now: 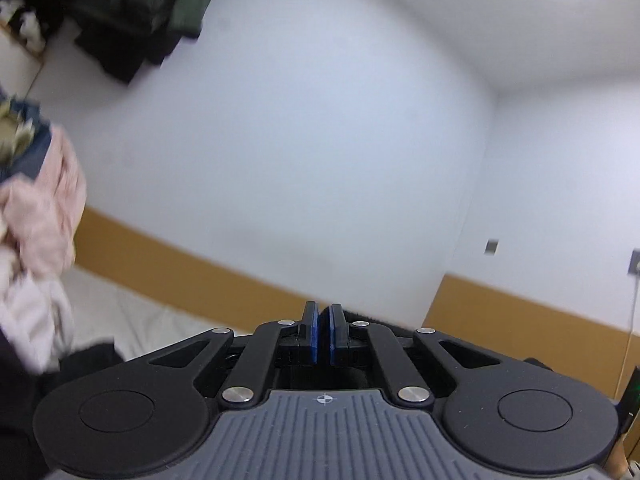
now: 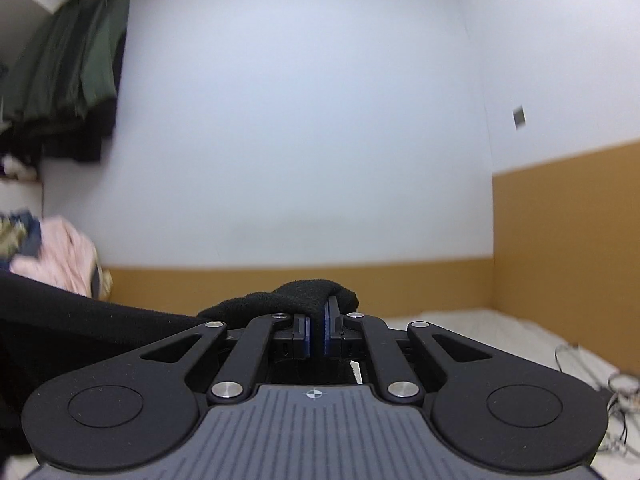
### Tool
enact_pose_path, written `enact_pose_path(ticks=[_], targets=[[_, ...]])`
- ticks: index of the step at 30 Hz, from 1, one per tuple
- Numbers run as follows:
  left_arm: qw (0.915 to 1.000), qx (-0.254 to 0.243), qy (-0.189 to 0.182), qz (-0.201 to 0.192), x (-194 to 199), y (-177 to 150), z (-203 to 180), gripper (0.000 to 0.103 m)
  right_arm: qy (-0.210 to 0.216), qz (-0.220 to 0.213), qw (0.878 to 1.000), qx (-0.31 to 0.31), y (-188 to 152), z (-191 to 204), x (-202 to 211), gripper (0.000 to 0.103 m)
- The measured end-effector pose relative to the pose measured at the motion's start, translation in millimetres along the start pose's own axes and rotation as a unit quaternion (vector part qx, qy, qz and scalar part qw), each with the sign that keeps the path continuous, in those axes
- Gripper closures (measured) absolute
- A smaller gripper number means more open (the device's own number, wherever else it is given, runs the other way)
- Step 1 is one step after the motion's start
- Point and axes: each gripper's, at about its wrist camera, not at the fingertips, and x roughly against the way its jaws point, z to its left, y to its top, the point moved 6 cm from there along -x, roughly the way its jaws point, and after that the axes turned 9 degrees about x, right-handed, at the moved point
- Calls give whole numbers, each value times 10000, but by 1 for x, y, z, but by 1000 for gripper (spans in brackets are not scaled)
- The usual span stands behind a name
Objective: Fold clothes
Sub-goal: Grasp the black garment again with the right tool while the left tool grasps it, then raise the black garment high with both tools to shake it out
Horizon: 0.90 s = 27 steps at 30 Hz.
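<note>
In the right wrist view a black fleecy garment (image 2: 312, 294) bunches over the fingertips, and my right gripper (image 2: 316, 322) is shut on it. From there the cloth stretches away to the lower left (image 2: 80, 320). My left gripper (image 1: 322, 330) is also shut, its blue pads nearly touching. A strip of the same black garment (image 1: 366, 316) shows just behind the left gripper's fingertips, and more of it hangs at the lower left (image 1: 88, 360). How the cloth sits between the left pads is hidden. Both grippers point level at a white wall.
A heap of pink and pale clothes (image 1: 44, 220) (image 2: 68, 264) lies to the left. Dark green clothes (image 1: 140, 0) (image 2: 72, 64) hang high at the upper left. A white sheet (image 1: 132, 312) (image 2: 500, 332) covers the surface below. Cables (image 2: 616, 392) lie at the right edge.
</note>
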Motion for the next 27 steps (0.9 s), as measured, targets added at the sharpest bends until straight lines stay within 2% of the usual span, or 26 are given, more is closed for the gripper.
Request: enact_pose_path(ticks=[1,3,5,6,7,9,11,13,16,20,23,24,26,27], targets=[[9998,-69,-13,-203,7,21,-9,103,15,-144,9999,44,23,4,9,96],[9979,-141,-121,-619,26,62,-27,103,55,-446,9990,27,65,10,27,96],[9933,-197,-152,-1128,47,98,-44,103,174,-789,9961,-345,103,10,45,96],[9920,-203,-150,-1235,52,112,-50,103,231,-913,9937,-610,123,9,51,96],[9926,-220,-133,-1184,51,116,-53,103,256,-965,9922,-748,141,9,54,96],[9939,-255,-98,-1068,49,121,-59,103,217,-975,9933,-583,174,19,57,96],[9947,-391,-19,-952,47,106,-52,103,-3,-832,9965,87,186,38,52,96],[9978,-329,-37,-567,37,78,-37,103,0,-662,9973,320,178,51,45,96],[9998,113,-115,92,19,30,4,103,79,-475,9984,305,158,55,32,96],[9984,9,162,543,-1,-22,42,103,-4,-407,9991,126,151,54,30,96],[9955,-134,265,899,-14,-83,53,90,37,-435,9990,-3,152,51,31,96],[9946,-49,308,987,-15,-112,56,78,94,-438,9989,-98,153,49,31,96],[9912,-56,310,1288,-22,-169,59,78,252,-411,9977,-475,153,42,29,96],[9904,-240,294,1333,-23,-193,55,78,263,-384,9974,-550,153,40,26,96]])
